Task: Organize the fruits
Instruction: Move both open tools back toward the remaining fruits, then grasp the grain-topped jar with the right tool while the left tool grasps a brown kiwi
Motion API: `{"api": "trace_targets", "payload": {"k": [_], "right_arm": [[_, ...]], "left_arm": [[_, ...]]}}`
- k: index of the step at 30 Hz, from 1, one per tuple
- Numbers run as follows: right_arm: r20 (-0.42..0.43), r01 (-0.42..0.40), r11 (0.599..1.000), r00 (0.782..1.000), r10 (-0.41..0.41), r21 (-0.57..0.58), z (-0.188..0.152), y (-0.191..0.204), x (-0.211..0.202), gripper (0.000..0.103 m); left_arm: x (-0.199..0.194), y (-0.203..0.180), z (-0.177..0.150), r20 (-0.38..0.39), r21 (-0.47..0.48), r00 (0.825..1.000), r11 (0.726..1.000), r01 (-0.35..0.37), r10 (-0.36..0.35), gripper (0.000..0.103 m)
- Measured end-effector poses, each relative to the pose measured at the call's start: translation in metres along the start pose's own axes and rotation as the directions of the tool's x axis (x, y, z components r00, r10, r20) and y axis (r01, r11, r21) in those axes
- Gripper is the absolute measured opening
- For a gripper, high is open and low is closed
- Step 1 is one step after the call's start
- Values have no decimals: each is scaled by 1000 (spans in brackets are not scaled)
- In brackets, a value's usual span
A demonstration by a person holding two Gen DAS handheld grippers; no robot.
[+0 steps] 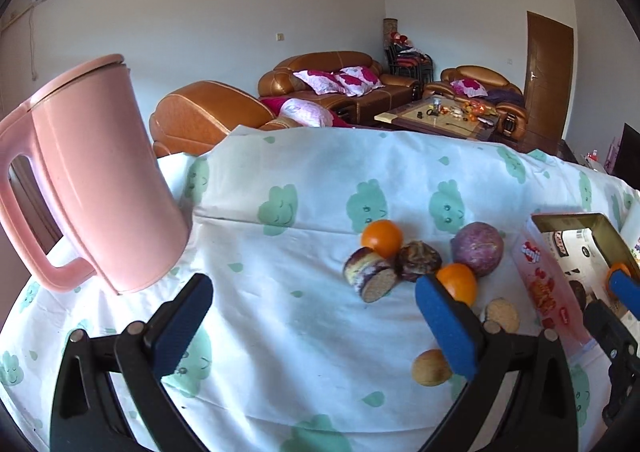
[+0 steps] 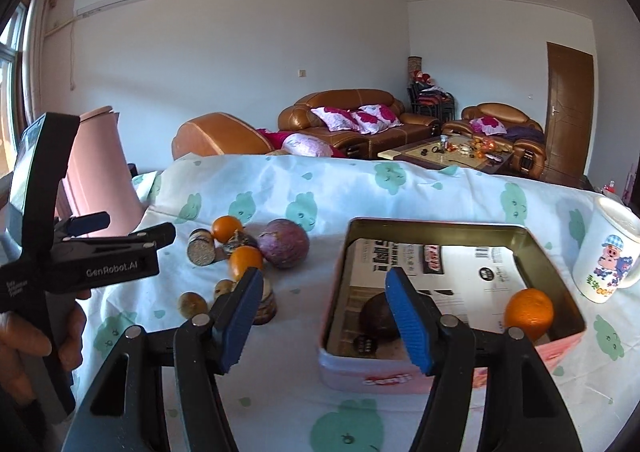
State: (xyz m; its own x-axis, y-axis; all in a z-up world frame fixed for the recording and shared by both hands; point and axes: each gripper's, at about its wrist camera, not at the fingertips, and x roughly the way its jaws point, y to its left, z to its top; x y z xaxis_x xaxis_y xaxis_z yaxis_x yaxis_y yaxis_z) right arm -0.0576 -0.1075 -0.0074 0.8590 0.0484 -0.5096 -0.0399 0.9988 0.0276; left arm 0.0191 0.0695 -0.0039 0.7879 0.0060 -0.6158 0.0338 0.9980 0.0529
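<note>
Loose fruit lies on the cloud-print cloth: two oranges [image 1: 382,238] [image 1: 458,284], a purple passion fruit [image 1: 478,248], a dark wrinkled fruit [image 1: 418,260], a cut striped piece [image 1: 370,278] and a small brown fruit [image 1: 430,368]. My left gripper [image 1: 316,316] stands open just before the pile, nothing between its fingers. An open tin box [image 2: 440,226] holds an orange [image 2: 528,312] and a dark round fruit [image 2: 378,316]. My right gripper [image 2: 324,320] is open above the tin's near left corner, holding nothing. The left gripper [image 2: 132,228] shows at the left, in a hand [image 2: 36,336].
A pink lidded jug [image 1: 92,180] stands at the table's far left. A white cartoon mug [image 2: 608,252] sits right of the tin. Bare cloth [image 1: 280,252] lies between the jug and the fruit. Sofas and a coffee table fill the room behind.
</note>
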Motion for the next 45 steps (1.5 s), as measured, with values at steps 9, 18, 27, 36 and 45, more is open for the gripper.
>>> {"api": "trace_targets", "payload": {"k": [9,18,27,36,45], "right_arm": [[-189,-71,976,982,31,-207,0,55,51,39],[-325,-113,940,946,2,-323,1,62,92,39],[-239,-111,962,970,50,-250,-2,55,61,38],[-6,-11,983,1000,10,-186,14,23,1,38],[-51,-69,996,997,66,-50,19,-4,9,38]], "left_arm": [[4,26,5,-21,2,1000,1000,4,-4,103],[1,25,9,-37,26,997,997,67,-66,103],[4,11,2,-71,95,984,981,169,-162,102],[27,-29,-24,-268,82,898,920,382,-349,63],[28,-58,-37,-264,178,919,922,345,-292,55]]}}
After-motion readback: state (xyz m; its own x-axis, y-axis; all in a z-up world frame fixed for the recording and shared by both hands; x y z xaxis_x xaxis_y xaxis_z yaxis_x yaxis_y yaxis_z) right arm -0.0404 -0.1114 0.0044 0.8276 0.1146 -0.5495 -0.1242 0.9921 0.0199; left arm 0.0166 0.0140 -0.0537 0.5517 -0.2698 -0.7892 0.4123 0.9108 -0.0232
